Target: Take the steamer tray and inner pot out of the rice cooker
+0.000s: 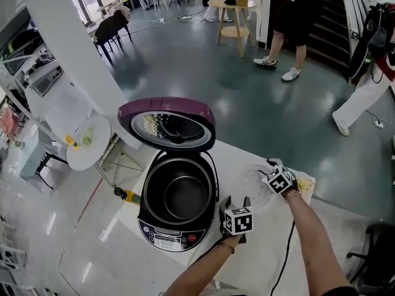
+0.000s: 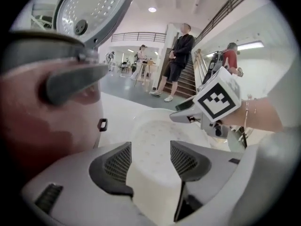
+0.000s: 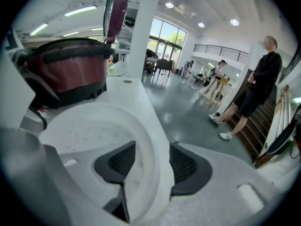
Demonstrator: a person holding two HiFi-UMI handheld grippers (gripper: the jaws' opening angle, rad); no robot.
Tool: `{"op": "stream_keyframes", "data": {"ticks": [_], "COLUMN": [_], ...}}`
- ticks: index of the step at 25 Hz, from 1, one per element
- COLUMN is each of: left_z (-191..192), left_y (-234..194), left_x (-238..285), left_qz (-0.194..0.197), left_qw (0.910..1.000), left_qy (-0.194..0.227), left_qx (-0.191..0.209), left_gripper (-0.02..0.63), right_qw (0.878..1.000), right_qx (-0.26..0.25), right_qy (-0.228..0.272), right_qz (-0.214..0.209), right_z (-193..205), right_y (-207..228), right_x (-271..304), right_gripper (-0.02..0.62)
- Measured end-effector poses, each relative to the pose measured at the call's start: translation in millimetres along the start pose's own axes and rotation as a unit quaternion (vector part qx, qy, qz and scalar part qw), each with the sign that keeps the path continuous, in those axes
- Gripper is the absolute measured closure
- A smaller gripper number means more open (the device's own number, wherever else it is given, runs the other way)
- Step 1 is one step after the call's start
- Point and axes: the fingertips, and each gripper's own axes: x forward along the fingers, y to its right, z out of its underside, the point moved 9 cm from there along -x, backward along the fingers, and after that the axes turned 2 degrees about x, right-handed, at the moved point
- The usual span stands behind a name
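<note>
The rice cooker [image 1: 162, 234] stands open on the white table, its purple lid [image 1: 166, 123] tipped back. The dark inner pot [image 1: 182, 196] sits inside it. The white perforated steamer tray [image 1: 252, 182] rests on the table just right of the cooker. My left gripper [image 1: 233, 201] is at the tray's near rim and my right gripper [image 1: 268, 165] at its far right rim. In the left gripper view the tray [image 2: 155, 135] passes between the parted pads of the left gripper [image 2: 150, 161]. In the right gripper view the tray's rim [image 3: 150, 140] lies loose between the right gripper [image 3: 151, 161] pads.
A yellowish cloth [image 1: 307, 184] lies beside the tray. The table's far edge runs close behind the cooker and tray. A small round white table [image 1: 89, 142] stands at the left. People [image 1: 293, 17] stand on the grey floor near a wooden stool table [image 1: 234, 17] and stairs.
</note>
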Motion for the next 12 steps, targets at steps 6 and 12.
{"op": "stream_keyframes", "data": {"ticks": [6,12], "left_z": [-22,-71], "left_y": [42,4], "left_x": [-79,-222], "left_qz": [0.180,0.192], "left_qw": [0.9820,0.9290], "left_qy": [0.056,0.308], "left_qx": [0.002,0.072], "left_gripper": [0.351,0.351], "right_qw": [0.975,0.935], "right_qx": [0.106,0.174], "right_qy": [0.160,0.303], "right_qz": [0.107,0.067], "right_z": [-16,-53], "right_y": [-11,-80], "right_x": [-84,-189], "right_gripper": [0.382,0.337]}}
